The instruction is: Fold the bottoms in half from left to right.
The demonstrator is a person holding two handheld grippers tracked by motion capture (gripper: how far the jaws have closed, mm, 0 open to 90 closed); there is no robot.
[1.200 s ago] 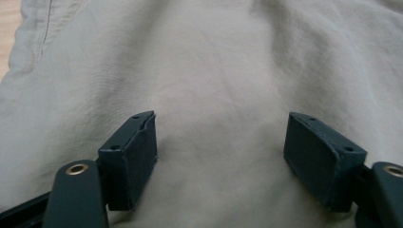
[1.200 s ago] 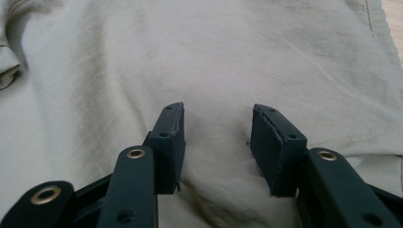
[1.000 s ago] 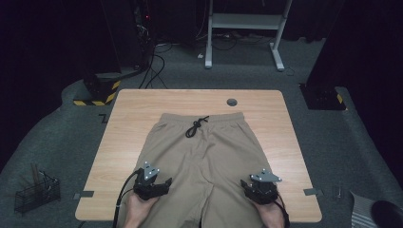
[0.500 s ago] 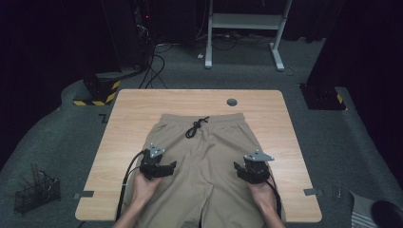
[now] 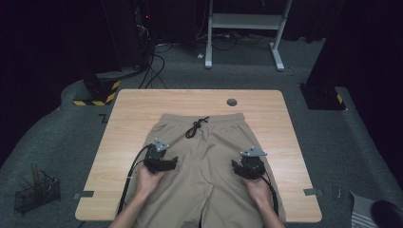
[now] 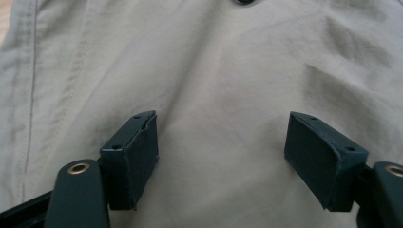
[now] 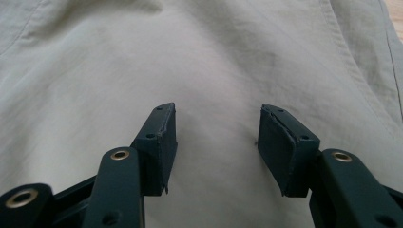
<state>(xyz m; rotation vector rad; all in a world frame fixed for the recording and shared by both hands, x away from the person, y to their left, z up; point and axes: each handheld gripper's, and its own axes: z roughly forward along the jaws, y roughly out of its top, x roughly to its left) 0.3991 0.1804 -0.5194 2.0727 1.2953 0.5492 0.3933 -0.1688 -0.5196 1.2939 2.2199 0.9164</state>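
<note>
Pale wood forms the worktop [image 5: 133,118], and most of its middle is covered by khaki shorts [image 5: 204,156] lying flat, waistband toward the far edge with a black drawstring [image 5: 195,127] looped on it. The left gripper [image 5: 161,164] hangs low over the left leg, jaws wide with bare cloth between them. The right gripper [image 5: 247,168] sits over the right leg; its jaws have just been opening and grip nothing. Closing from here could pinch both layers of fabric, or only a shallow wrinkle that slips out, because the cloth lies smooth and offers no edge. On the floor to the left stands a small wire basket [image 5: 35,194]; it seems to hold a few sticks, though it is too dim to be sure.
</note>
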